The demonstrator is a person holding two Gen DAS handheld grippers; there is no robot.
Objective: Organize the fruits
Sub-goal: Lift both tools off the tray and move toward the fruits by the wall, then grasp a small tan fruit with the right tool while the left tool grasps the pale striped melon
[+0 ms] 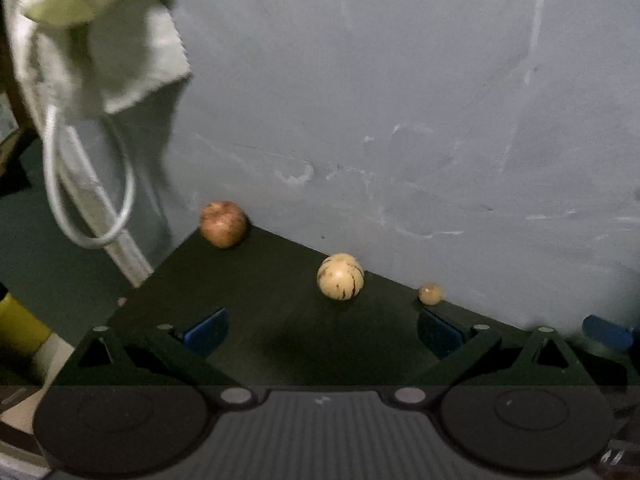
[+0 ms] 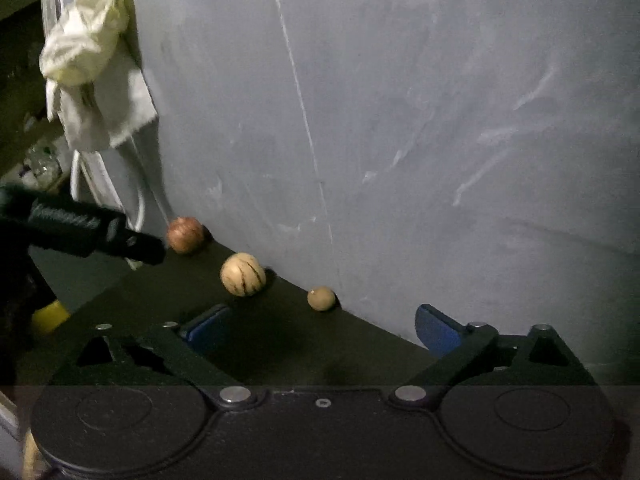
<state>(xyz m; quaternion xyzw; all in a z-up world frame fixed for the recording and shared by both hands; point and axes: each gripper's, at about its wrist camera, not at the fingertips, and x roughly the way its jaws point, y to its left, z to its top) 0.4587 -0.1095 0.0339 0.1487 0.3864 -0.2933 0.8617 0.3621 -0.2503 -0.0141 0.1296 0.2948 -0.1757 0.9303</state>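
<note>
A: Against the wall [image 1: 400, 80], three fruits are lined up on the dark surface [image 1: 280, 320] — why?

B: Rolling is stopped there. Both tools, left [image 1: 323, 330] and right [image 2: 320, 330], are held wide, empty.

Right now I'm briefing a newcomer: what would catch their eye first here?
Three round fruits in a row on the dark table, against the grey wall: a reddish fruit leftmost, a pale striped fruit in the middle, a small tan fruit rightmost. Up left, a whitish cloth hangs at the wall's edge.
</note>
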